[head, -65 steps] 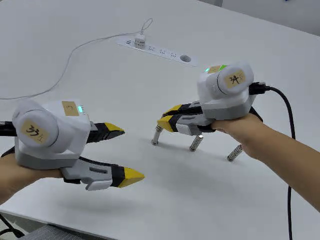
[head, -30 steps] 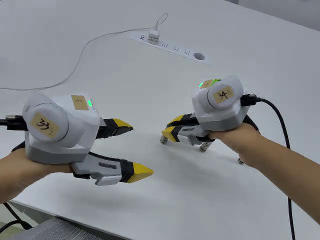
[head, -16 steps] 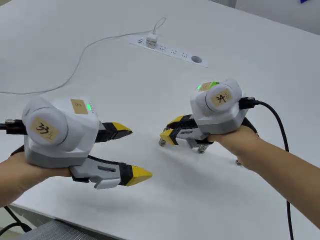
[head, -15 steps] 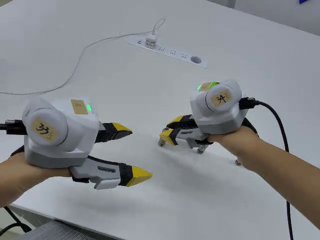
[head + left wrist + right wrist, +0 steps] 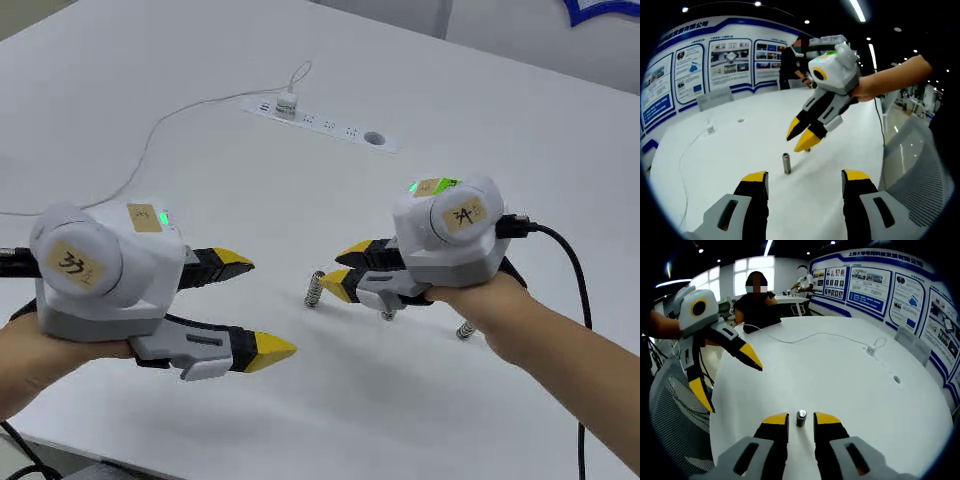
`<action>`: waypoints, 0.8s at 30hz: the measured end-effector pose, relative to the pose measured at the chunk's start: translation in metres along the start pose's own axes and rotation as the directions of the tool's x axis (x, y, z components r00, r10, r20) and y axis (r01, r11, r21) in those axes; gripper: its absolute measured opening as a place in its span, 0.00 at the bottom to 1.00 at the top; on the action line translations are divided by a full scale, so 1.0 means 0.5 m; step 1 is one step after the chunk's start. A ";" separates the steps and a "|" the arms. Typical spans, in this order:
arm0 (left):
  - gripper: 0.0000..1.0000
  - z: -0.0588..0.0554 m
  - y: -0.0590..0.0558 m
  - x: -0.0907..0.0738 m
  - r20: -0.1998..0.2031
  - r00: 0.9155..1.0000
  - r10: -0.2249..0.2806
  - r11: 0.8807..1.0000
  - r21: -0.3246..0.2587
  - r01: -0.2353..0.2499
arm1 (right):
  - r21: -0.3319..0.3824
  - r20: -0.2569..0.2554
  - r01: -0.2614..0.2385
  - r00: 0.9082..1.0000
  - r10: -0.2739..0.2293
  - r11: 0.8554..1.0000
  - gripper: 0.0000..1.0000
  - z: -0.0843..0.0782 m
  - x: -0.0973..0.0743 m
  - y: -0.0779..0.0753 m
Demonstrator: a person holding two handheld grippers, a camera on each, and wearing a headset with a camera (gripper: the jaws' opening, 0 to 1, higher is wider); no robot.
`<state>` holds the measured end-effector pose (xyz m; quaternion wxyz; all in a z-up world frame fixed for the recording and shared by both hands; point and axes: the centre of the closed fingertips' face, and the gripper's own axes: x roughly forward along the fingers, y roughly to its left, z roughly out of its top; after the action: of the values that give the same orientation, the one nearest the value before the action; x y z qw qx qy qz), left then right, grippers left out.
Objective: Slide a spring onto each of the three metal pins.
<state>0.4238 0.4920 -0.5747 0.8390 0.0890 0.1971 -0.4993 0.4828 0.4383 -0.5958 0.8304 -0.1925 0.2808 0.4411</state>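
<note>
Three short metal springs stand upright on pins on the white table (image 5: 200,200): the left spring (image 5: 314,290), the middle one (image 5: 388,315) half under my right gripper, and the right one (image 5: 465,329) beside the hand. My right gripper (image 5: 344,268) hovers low, jaws only a little apart and holding nothing, its tips just right of the left spring. From the right gripper view that spring (image 5: 801,418) stands just ahead of the narrow gap of the right gripper (image 5: 801,419). My left gripper (image 5: 255,305) is wide open and empty, nearer me. In its view the left gripper (image 5: 805,176) faces that spring (image 5: 786,163).
A white power strip (image 5: 320,122) with a plugged-in charger (image 5: 288,102) and a thin cable (image 5: 150,140) lies at the far side. A black cable (image 5: 578,300) trails from the right gripper. People sit in the background (image 5: 757,302). A mesh chair (image 5: 920,165) stands by the table edge.
The right gripper has sunk lower among the springs, its tips now a bit right of the left spring and slightly parted. The left gripper has stayed open in place. The headset camera has shifted.
</note>
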 end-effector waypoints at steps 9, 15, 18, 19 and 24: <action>0.61 0.017 0.000 -0.009 0.019 1.000 0.014 1.000 0.007 -0.014 | 0.084 0.096 0.067 0.993 -0.075 0.994 0.24 -0.003 -0.076 -0.012; 0.61 0.043 0.000 -0.016 0.049 0.999 0.015 1.000 0.009 -0.015 | 0.107 0.134 0.086 0.986 -0.100 0.990 0.27 -0.022 -0.136 -0.013; 0.62 0.050 0.004 -0.019 0.053 0.998 0.020 1.000 0.015 -0.021 | 0.151 0.144 0.111 0.981 -0.133 0.982 0.28 -0.038 -0.165 -0.021; 0.62 0.052 0.006 -0.021 0.056 0.998 0.022 1.000 0.019 -0.023 | 0.178 0.162 0.110 0.977 -0.139 0.978 0.29 -0.041 -0.178 -0.022; 0.62 0.062 0.014 -0.031 0.062 0.998 0.030 0.999 0.034 -0.032 | 0.170 0.137 0.153 0.975 -0.177 0.974 0.31 -0.081 -0.234 -0.032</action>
<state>0.4307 0.4972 -0.5403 0.8506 0.0912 0.1612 -0.4921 0.4312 0.3338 -0.5513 0.8957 -0.1146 0.2342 0.3601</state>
